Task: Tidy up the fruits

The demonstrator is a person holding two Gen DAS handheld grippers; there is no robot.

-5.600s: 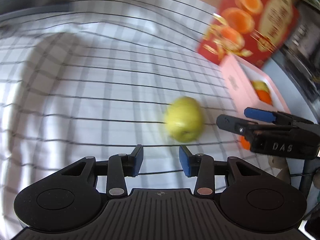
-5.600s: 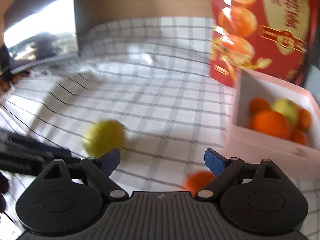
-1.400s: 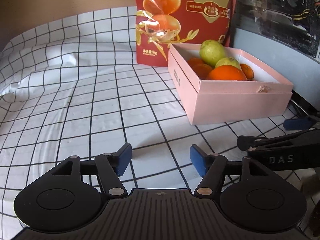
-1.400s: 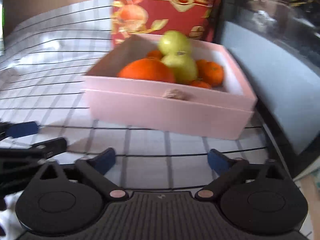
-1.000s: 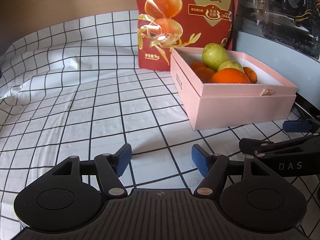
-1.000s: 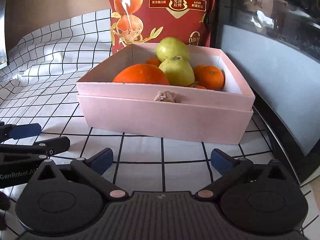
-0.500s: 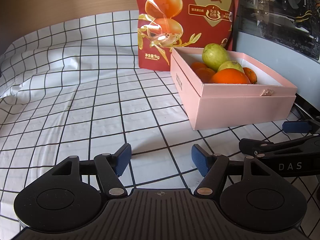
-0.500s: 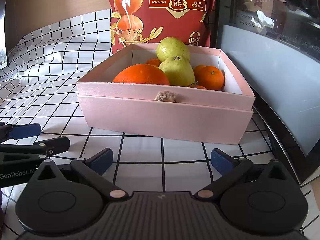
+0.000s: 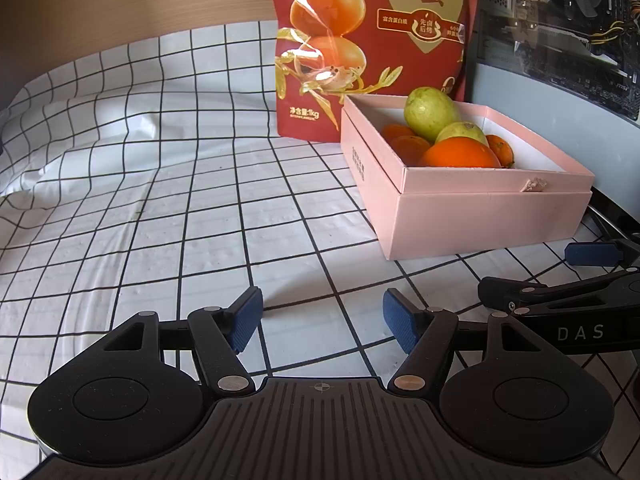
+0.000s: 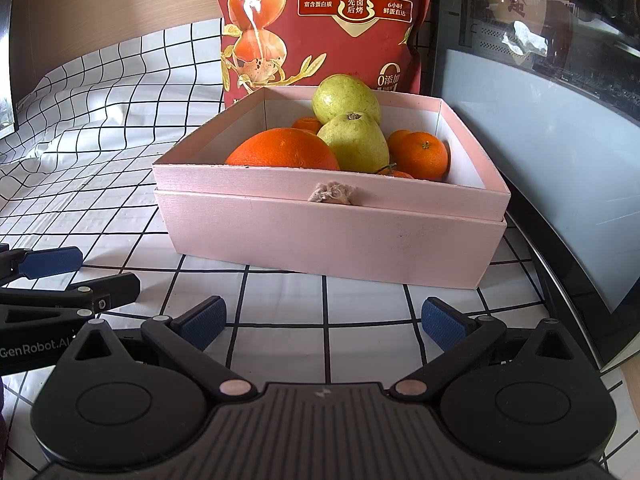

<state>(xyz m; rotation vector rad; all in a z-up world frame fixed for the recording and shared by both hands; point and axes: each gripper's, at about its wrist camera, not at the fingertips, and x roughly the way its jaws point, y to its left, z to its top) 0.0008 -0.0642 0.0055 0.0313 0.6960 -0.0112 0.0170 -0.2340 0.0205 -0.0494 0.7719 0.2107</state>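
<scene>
A white cloth (image 9: 192,216) printed with a thin black grid, creased and rumpled toward ten o'clock, is spread over the surface, and a pale wood-grain wall (image 9: 120,0) is seen behind it. At six o'clock in the left wrist view the left gripper (image 9: 322,318) is held with its jaws wide apart, its ribbed blue pads (image 9: 246,318) over bare cloth and nothing between them. A glossy red pouch (image 9: 372,40) printed with orange egg shapes is stood upright at twelve o'clock, just behind a matte pink cardboard box (image 10: 328,236), rectangular and seated in its slightly wider lid, with a torn patch on the front rim. All the fruit is gathered inside it: a large round orange (image 10: 282,154) at the front left, two speckled green pears (image 10: 354,142) piled at the centre, the rear one lying with its long axis across the box, the front one with its blossom end turned upward, and small mandarins (image 10: 422,156) toward the right. A dark glass-fronted cabinet (image 10: 540,100) is seen at two o'clock. The right gripper (image 10: 324,322) is likewise held wide and empty, just short of the box front.
</scene>
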